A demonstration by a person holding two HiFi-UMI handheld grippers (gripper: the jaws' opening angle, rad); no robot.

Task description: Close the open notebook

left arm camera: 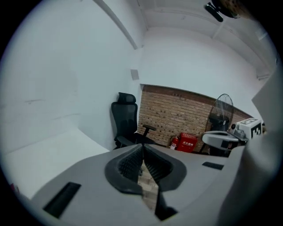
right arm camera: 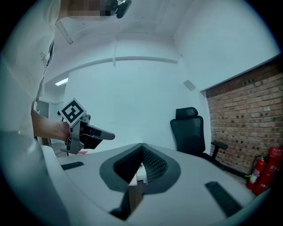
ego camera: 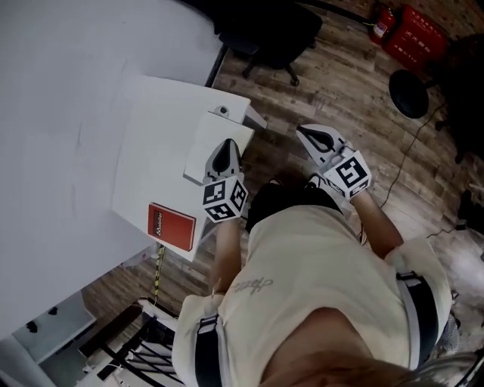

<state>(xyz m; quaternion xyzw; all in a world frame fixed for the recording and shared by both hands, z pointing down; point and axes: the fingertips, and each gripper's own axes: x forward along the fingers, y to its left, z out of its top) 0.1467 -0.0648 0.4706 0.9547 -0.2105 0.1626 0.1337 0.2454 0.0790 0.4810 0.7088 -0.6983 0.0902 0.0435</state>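
Observation:
A red notebook [ego camera: 172, 226] lies shut and flat on the white table [ego camera: 151, 128], near its front edge. In the head view my left gripper [ego camera: 225, 145] hangs over the table's right edge, above a white sheet [ego camera: 214, 143] and up and to the right of the notebook. Its jaws are shut with nothing between them, as the left gripper view [left arm camera: 142, 146] also shows. My right gripper [ego camera: 302, 130] is off the table, over the wooden floor, and its jaws are shut and empty [right arm camera: 141, 145]. Neither gripper touches the notebook.
A black office chair [ego camera: 276, 34] stands beyond the table's far corner. A black stool [ego camera: 409, 93], a red fire extinguisher [ego camera: 382, 23] and a red box [ego camera: 420, 34] sit at the upper right by a brick wall [left arm camera: 185, 117]. A fan [left arm camera: 221, 112] stands near it.

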